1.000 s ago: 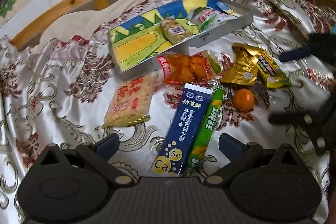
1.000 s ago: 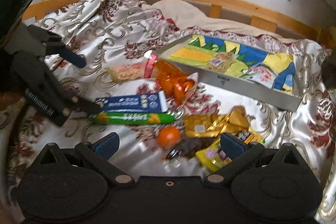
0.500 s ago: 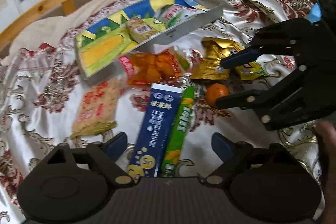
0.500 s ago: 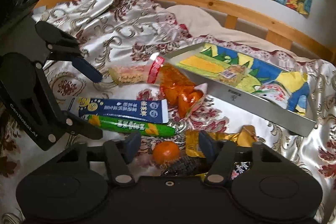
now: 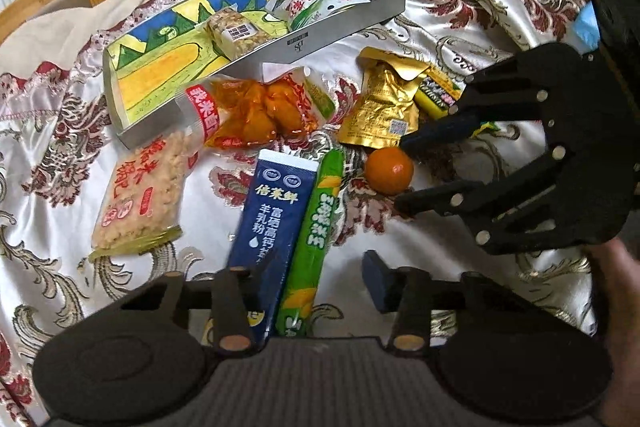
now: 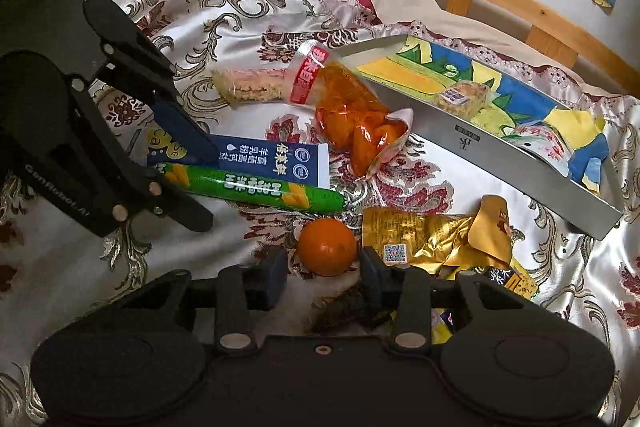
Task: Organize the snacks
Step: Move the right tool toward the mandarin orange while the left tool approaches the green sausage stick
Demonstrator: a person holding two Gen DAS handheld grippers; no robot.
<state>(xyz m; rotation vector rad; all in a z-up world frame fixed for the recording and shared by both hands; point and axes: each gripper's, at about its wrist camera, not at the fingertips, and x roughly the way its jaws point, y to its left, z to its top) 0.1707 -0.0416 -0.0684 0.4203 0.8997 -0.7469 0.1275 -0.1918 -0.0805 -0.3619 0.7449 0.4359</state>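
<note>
The snacks are being gathered into the painted tray point(image 5: 152, 83), lying on the bedspread point(image 5: 52, 155) just behind the loose packets. The blue carton point(image 5: 272, 219) and green stick point(image 5: 316, 227) are being straddled by the left gripper point(image 5: 310, 281), jaws just narrowed, contact unclear. The orange point(image 6: 327, 246) is being bracketed by the right gripper point(image 6: 323, 269), jaws just narrowed, apparently not yet pressing. Firm closure, then lifting, is judged necessary next.

Snacks point(image 5: 276, 219) strewn beside tray point(image 5: 320, 39)
</note>
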